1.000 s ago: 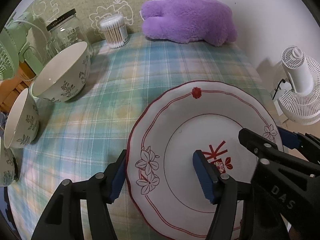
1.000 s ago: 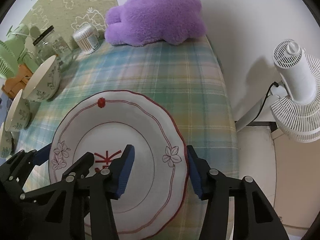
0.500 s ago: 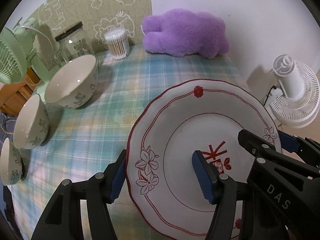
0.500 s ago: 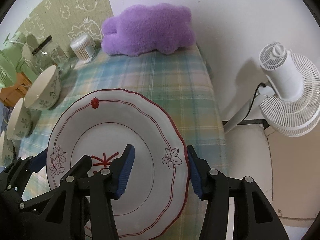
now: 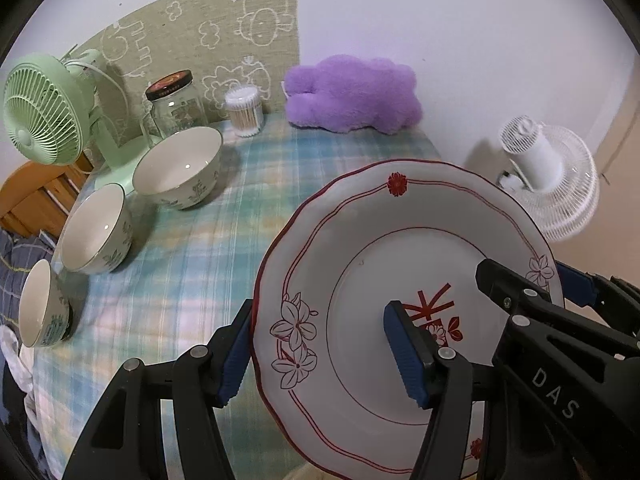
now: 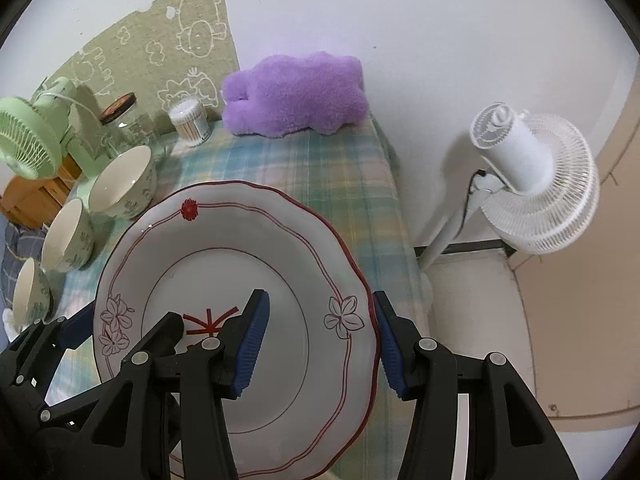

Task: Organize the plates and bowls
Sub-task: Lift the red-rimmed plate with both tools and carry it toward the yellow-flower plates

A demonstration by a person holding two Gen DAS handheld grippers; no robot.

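A white plate (image 5: 380, 240) with red trim and flower prints hangs tilted above the plaid tablecloth (image 5: 180, 280), carried by both grippers. My left gripper (image 5: 320, 344) is shut on its left rim, one blue pad under the edge and one on the plate's face. At the opposite rim my right gripper (image 6: 320, 328) is shut the same way; it shows in the left wrist view too (image 5: 528, 280). The left gripper (image 6: 124, 324) appears low in the right wrist view, where the plate (image 6: 224, 232) fills the middle. A large bowl (image 5: 178, 168), a medium bowl (image 5: 96, 228) and a small bowl (image 5: 40, 304) line the table's left edge.
Along the back of the table stand a green desk fan (image 5: 40, 120), a glass jar (image 5: 176, 104), a tub of cotton swabs (image 5: 244, 110) and a purple plush toy (image 5: 352, 98). A white floor fan (image 6: 536, 184) stands off the right edge. A wooden chair (image 5: 32, 196) sits left.
Both grippers have risen with the plate held between them; the table, bowls and plush toy now look smaller and farther below. The grips on the rim are unchanged.
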